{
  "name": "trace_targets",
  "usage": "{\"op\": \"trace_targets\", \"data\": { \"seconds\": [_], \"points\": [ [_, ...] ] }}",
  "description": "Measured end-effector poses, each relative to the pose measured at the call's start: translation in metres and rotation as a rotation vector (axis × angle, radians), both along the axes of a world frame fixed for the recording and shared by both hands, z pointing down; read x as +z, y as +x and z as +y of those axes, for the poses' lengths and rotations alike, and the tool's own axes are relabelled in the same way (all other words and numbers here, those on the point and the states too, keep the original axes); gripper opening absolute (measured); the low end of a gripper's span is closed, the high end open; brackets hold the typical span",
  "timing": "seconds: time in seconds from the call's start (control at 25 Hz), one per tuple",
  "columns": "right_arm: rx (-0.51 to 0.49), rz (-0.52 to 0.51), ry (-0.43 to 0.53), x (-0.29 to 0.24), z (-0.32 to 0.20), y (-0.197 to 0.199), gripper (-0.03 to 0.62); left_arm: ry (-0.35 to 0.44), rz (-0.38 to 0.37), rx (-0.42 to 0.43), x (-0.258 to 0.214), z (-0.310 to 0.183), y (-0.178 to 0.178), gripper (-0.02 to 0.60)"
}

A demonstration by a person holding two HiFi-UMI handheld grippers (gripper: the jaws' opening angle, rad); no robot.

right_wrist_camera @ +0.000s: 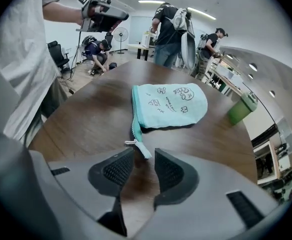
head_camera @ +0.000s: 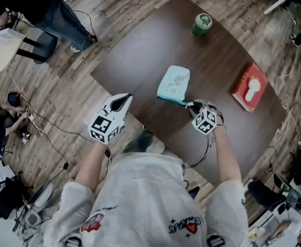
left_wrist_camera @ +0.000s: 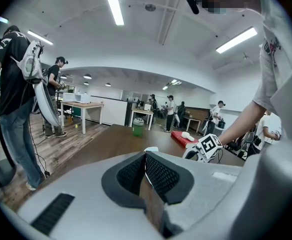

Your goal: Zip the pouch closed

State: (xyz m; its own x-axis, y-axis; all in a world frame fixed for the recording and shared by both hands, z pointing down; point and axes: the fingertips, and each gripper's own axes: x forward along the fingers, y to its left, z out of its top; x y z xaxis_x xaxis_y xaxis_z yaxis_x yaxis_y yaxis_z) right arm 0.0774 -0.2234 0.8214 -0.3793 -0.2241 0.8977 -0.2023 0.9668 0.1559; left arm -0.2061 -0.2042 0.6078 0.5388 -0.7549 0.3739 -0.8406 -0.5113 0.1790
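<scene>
A light teal pouch (head_camera: 174, 83) with small drawings lies flat near the middle of the dark wooden table (head_camera: 140, 50). In the right gripper view the pouch (right_wrist_camera: 171, 104) has its zipper along the left edge, and the zipper's tail (right_wrist_camera: 142, 150) points toward me. My right gripper (right_wrist_camera: 144, 156) stands over that tail with its jaws apart; the tail lies between the tips and the pads do not press on it. In the head view the right gripper (head_camera: 191, 106) is at the pouch's near corner. My left gripper (head_camera: 123, 98) hovers left of the pouch, shut and empty (left_wrist_camera: 146, 156).
A green cup (head_camera: 202, 23) stands at the table's far side, and a red box (head_camera: 250, 86) with a white object on it lies at the right. The table's near edge runs just under my hands. People stand and sit around the room (head_camera: 52, 9).
</scene>
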Motion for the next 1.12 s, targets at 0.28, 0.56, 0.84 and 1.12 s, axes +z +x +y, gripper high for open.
{"op": "trace_targets", "data": {
  "seconds": [0.28, 0.56, 0.84, 1.12],
  "points": [
    [-0.052, 0.051, -0.010, 0.008, -0.003, -0.005, 0.115, -0.012, -0.003, -0.019, 0.004, 0.003, -0.009, 0.005],
    [-0.063, 0.063, -0.013, 0.019, -0.005, -0.007, 0.074, -0.018, -0.005, -0.020, 0.010, 0.001, -0.008, 0.005],
    [-0.047, 0.053, -0.034, 0.017, 0.001, -0.011, 0.031, -0.024, -0.003, -0.012, 0.009, -0.001, -0.010, 0.005],
    [-0.013, 0.037, -0.048, 0.011, 0.004, -0.017, 0.023, -0.019, 0.001, -0.002, 0.006, -0.003, -0.012, 0.005]
  ]
}}
